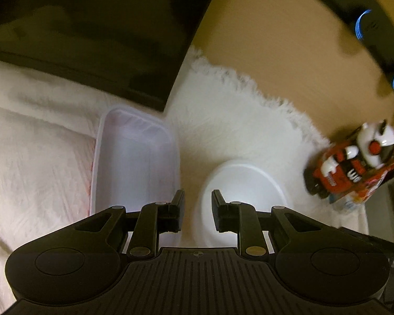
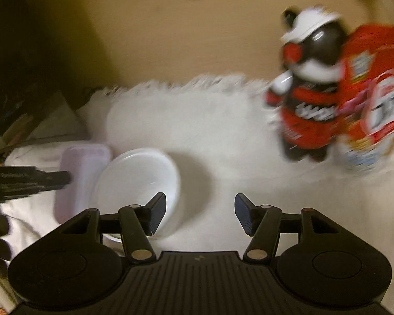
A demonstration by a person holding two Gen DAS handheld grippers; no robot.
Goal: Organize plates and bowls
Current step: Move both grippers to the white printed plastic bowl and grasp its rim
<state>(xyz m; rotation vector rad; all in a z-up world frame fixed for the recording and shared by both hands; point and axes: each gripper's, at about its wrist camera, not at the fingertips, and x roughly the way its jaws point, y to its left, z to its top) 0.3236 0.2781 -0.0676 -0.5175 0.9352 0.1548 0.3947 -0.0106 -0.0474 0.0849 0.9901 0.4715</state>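
Left wrist view, one lot on a white fleecy rug point(image 1: 231, 120). Landmark: white bowl point(image 1: 243, 197), resting upright on the rug, apparently empty. Left gripper point(image 1: 196, 211): above the bowl's near left rim, jaws parted by a narrow gap, nothing between them, neither pad seen to touch the bowl. Pale translucent lidded container point(image 1: 135, 157): just left of the bowl, lying flat on the rug, close to touching it. Dark flat panel point(image 1: 92, 34): beyond the container, well back from the bowl. Red-and-black toy figure point(image 1: 354, 162): well to the right of the bowl, beside a red snack packet at the rug's edge. Right wrist view, same lot: right gripper point(image 2: 200, 214) is just right of the bowl point(image 2: 141, 183), jaws spread wide and empty, its left finger point(image 2: 155, 214) overlapping the bowl's rim in the picture; contact cannot be told. Toy figure point(image 2: 307, 89) far right of the bowl; container point(image 2: 81, 178) left of it, with the other gripper's tip over it. Hazards, judged: the frames are smeared, so a hasty approach may clip the bowl's rim and tip it or shove it against the container; the soft pile gives poor footing, so a one-sided pinch may slip; two grippers crowding one bowl may collide.
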